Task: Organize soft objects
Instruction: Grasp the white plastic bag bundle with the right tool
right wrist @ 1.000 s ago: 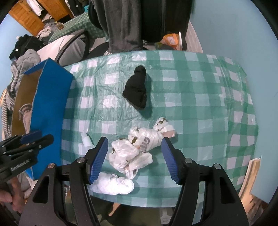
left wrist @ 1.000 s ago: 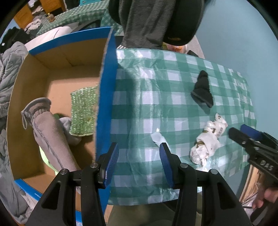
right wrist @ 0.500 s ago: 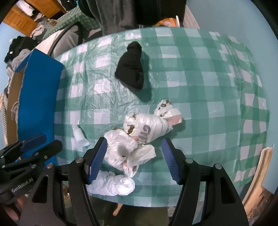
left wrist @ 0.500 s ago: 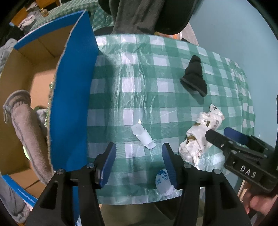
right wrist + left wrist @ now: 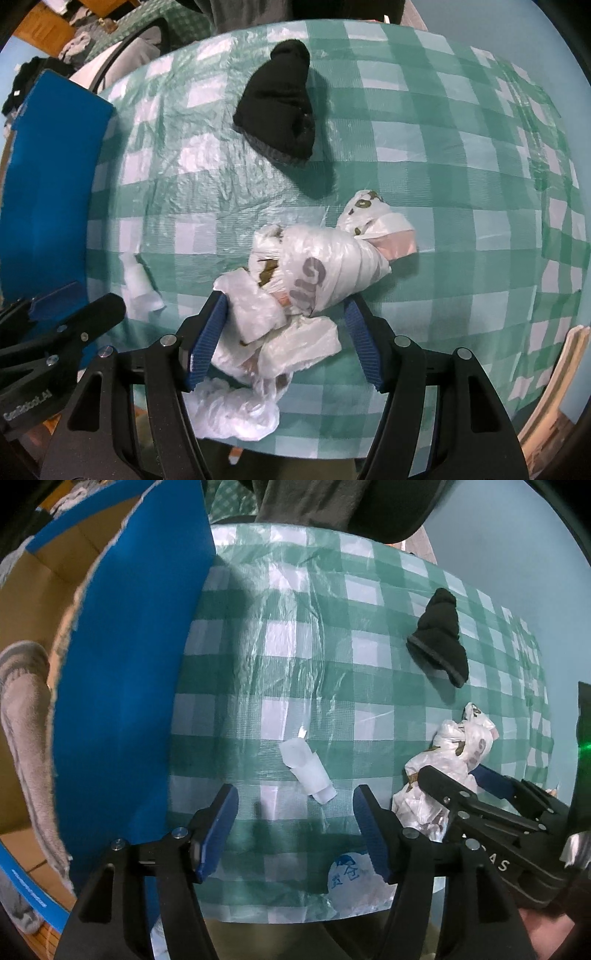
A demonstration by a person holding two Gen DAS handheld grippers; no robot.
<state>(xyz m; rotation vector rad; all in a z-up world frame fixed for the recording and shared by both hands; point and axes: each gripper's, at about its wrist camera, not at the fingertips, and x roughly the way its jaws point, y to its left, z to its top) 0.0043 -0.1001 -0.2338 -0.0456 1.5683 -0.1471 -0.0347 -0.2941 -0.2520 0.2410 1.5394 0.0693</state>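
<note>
My left gripper (image 5: 293, 812) hangs straight down over the green checked tablecloth (image 5: 332, 646), its jaws opening with nothing between them. A small crumpled white plastic piece (image 5: 306, 771) lies just ahead of its fingertips. My right gripper (image 5: 286, 325) is open and straddles a knotted bundle of white plastic bags (image 5: 314, 273); the bundle's near end lies between the blue pads. A black sock (image 5: 280, 103) lies farther back on the cloth. The left wrist view also shows the bundle (image 5: 461, 738), the sock (image 5: 441, 635) and the right gripper (image 5: 452, 775).
A blue cardboard box (image 5: 129, 664) stands open at the table's left, with a grey sock (image 5: 22, 720) inside. Another white bag (image 5: 236, 406) with blue print lies at the near table edge. A person in dark clothes stands behind the table.
Both grippers have sunk toward the table. The left one shifted right, off the box wall to above the small white piece, and its jaws widened. The bundle now sits between the right fingers.
</note>
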